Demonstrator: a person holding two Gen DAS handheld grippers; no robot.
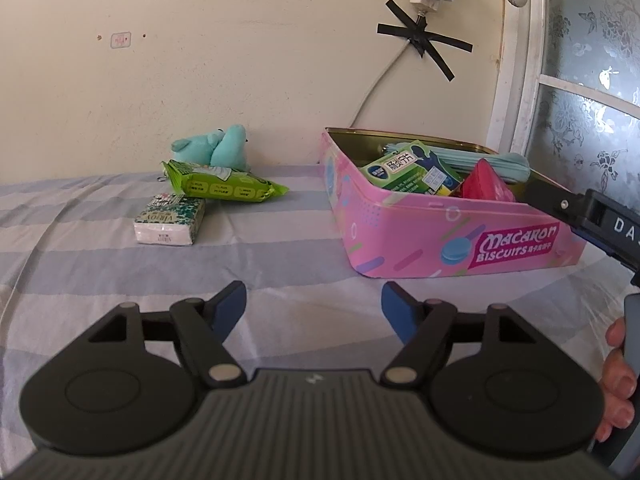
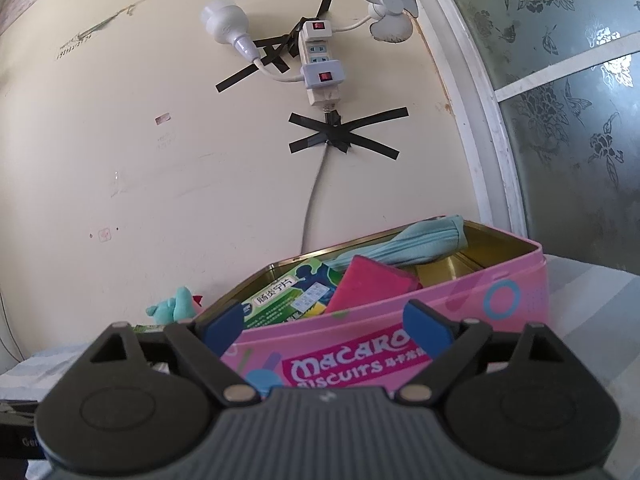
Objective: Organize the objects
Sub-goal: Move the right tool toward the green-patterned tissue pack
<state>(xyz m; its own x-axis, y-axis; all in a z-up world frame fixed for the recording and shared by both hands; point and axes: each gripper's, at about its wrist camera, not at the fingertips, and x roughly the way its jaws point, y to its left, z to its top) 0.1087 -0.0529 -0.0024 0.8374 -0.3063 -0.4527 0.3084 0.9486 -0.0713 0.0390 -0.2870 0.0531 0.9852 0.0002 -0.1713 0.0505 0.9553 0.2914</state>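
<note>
A pink Macaron Biscuits tin [image 1: 420, 236] stands open on the striped sheet; it holds a green medicine box [image 1: 412, 170], a red packet [image 1: 486, 188] and a pale blue pouch [image 1: 492, 160]. Left of it lie a green wipes pack [image 1: 224, 184], a tissue packet [image 1: 170, 220] and a teal plush toy [image 1: 216, 146]. My left gripper [image 1: 314, 306] is open and empty, low over the sheet in front of the tin. My right gripper [image 2: 326, 326] is open and empty, at the tin's [image 2: 400, 344] near wall; its body shows in the left wrist view [image 1: 592, 216].
A wall with a taped power strip [image 2: 320, 64] and cable [image 2: 312, 200] rises behind the bed. A window frame [image 2: 480, 120] with patterned glass stands at the right. A small white fan [image 2: 390, 8] hangs by the strip.
</note>
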